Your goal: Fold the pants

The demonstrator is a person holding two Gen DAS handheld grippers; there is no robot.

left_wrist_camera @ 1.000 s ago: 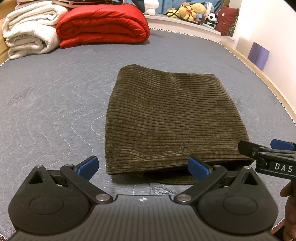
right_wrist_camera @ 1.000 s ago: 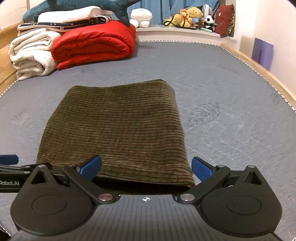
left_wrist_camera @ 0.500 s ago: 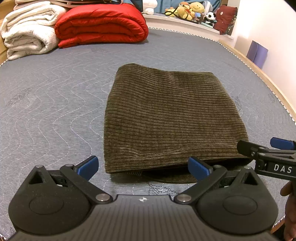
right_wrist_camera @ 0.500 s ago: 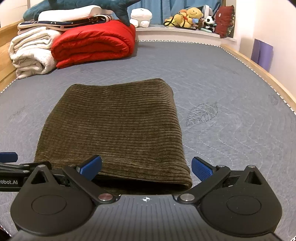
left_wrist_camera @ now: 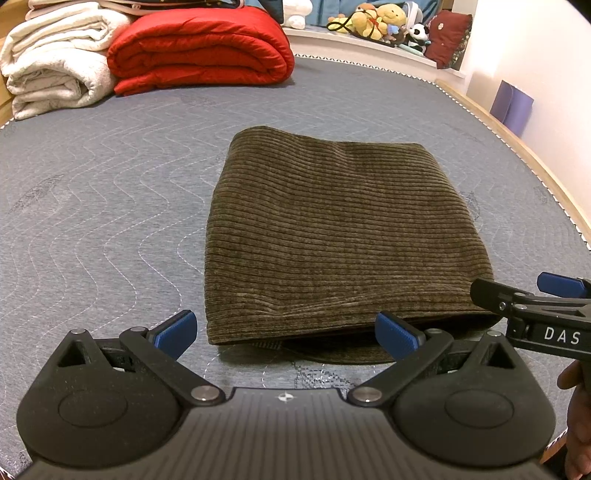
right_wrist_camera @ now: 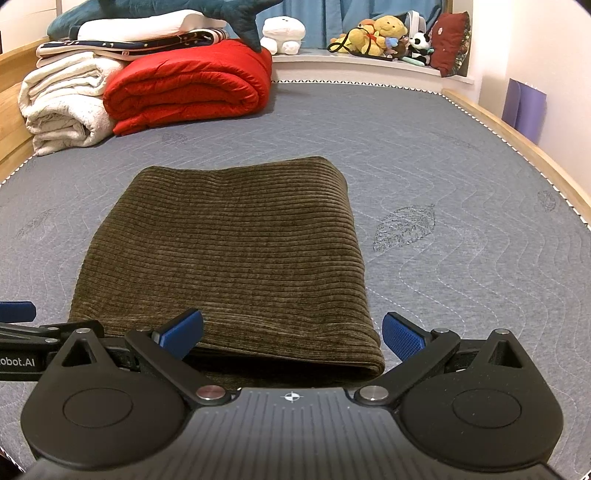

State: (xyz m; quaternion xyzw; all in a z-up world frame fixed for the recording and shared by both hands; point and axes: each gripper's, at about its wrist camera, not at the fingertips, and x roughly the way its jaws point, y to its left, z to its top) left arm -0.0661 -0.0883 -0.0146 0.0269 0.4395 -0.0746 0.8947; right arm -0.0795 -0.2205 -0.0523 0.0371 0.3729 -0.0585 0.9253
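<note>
Left wrist view: the left tongs (left_wrist_camera: 286,330) stand released, blue fingers wide apart, just short of the near edge of one pair of folded brown corduroy pants (left_wrist_camera: 340,236) that lies flat on the grey quilted bed (left_wrist_camera: 92,206). The right tongs (left_wrist_camera: 532,295) reach in from the right beside the pants' near right corner, their body marked "DAS". In the right wrist view the right tongs (right_wrist_camera: 291,332) are likewise released, straddling the pants' (right_wrist_camera: 229,254) near right corner; the other tool at the left edge reads "obot.AI". Farther back lie one rolled red quilt (right_wrist_camera: 188,88), one folded white blanket (right_wrist_camera: 66,103), and several plush toys (right_wrist_camera: 380,35) on the far ledge.
</note>
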